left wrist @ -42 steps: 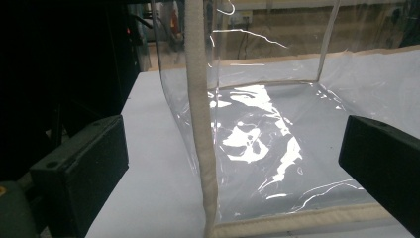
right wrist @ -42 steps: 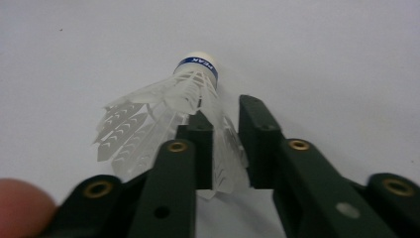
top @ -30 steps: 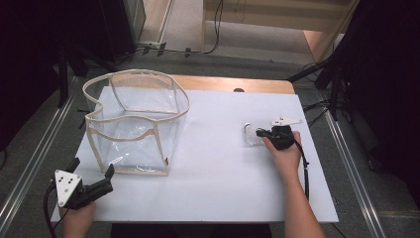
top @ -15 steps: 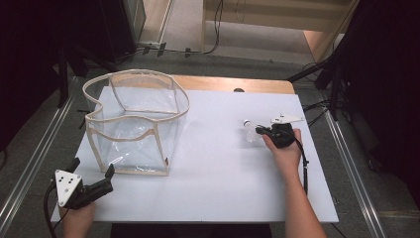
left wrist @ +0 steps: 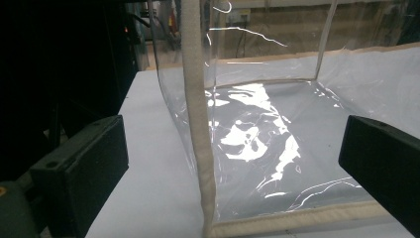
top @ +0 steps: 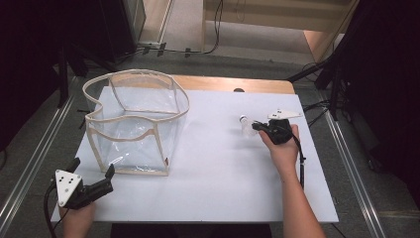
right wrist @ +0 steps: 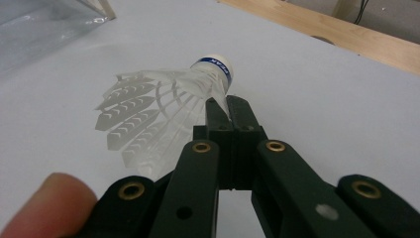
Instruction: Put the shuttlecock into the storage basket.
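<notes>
A white shuttlecock [right wrist: 168, 106] with a blue band at its cork is pinched by its feather skirt in my right gripper [right wrist: 225, 106], whose jaws are shut on it. In the high view the shuttlecock [top: 246, 125] hangs just above the white table [top: 223, 173] at the right, in front of the right gripper [top: 257, 128]. A clear plastic bag [top: 136, 121] with beige trim stands open at the left. My left gripper [top: 94, 178] sits open near the table's front left corner, pointing at the bag's near corner seam [left wrist: 198, 124], which stands between its wide jaws without touching them.
A wooden strip [top: 237, 84] runs along the table's far edge. Metal rails [top: 354, 168] flank both sides. Black stands and cables [top: 332, 89] crowd the right rear. A cable [top: 300, 158] trails from the right gripper along the forearm.
My right gripper has lifted the shuttlecock a little off the table and shifted slightly. The left gripper and the bag have stayed where they were.
</notes>
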